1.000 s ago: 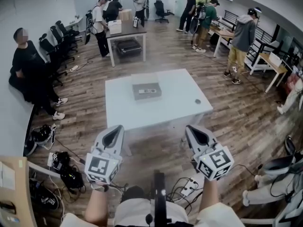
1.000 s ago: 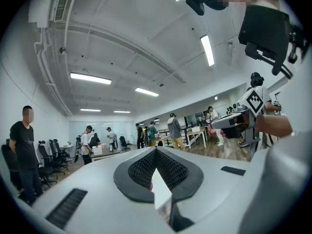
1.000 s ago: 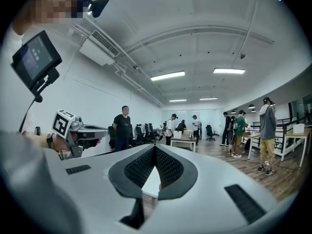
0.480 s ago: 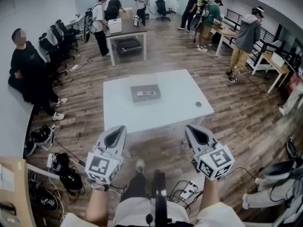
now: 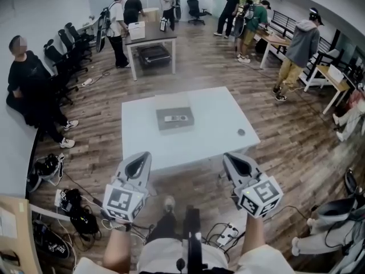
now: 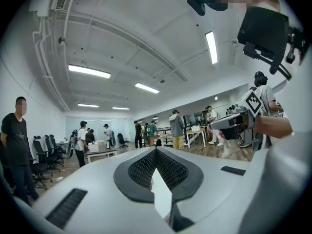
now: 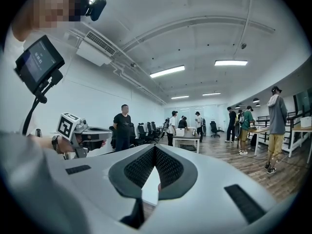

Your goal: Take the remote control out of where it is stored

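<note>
Grey box [image 5: 174, 123] with the remote [image 5: 175, 118] lies on the table [image 5: 214, 124]; we hold left gripper [image 5: 139, 158] and right gripper [image 5: 233, 158] closed, empty.

Open wood floor [image 5: 188, 181] is left between the left tool [image 5: 137, 165], the right tool [image 5: 238, 164] and the near edge of the worktop [image 5: 211, 124]. The worktop is mostly bare: room is taken up only by a grey box [image 5: 175, 119] near the middle and a small dark round thing [image 5: 241, 132] by the right edge, well apart. Off to the left, the floor is cluttered with bags and cables [image 5: 74, 207].
</note>
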A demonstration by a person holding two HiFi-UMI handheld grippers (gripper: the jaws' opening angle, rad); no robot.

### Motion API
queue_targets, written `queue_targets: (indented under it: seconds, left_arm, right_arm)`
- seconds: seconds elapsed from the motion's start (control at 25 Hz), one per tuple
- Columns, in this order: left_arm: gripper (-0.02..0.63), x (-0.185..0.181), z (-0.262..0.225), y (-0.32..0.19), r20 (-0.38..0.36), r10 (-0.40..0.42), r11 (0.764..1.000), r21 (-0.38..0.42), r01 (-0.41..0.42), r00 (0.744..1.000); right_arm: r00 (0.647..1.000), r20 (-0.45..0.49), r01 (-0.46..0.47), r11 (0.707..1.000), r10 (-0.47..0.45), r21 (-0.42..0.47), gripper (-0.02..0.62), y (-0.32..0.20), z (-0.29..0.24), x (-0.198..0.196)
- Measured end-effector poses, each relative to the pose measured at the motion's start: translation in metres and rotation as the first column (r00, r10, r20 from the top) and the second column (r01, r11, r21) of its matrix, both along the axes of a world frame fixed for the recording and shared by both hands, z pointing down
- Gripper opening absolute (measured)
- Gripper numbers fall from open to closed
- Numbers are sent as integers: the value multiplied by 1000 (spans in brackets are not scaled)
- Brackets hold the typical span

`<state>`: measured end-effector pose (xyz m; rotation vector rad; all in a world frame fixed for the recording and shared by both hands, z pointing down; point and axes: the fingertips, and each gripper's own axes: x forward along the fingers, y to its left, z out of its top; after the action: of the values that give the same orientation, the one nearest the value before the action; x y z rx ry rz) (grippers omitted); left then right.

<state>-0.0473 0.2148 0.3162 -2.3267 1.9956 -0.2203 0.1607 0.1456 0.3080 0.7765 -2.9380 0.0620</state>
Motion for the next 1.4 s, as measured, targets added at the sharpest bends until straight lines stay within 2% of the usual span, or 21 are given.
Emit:
queue_targets:
  seconds: [0.4,0.84,1.08,1.4]
  left_arm:
    - [-2,-37,12,-76,18,18,1000,-20,-18,1000]
    - [-2,-96,17,-150,21,27,999,-45,-26,999]
    - [-2,-118,17,-188,22,37,998,-49,-36,999]
    - [-2,-138,22,-233,35,87,994,-70,-84,996]
  right_arm:
    - [1000,15,-13,1000,13,-26,-2,-70,9,-37]
    - [1000,18,-5,1000,5,-27,-2,-141,7,-101]
    - [1000,25,-2,1000,3,-30,-2,-176,5,-124]
    - [1000,29,-5,998,7,-57,-2,-216,3,-153]
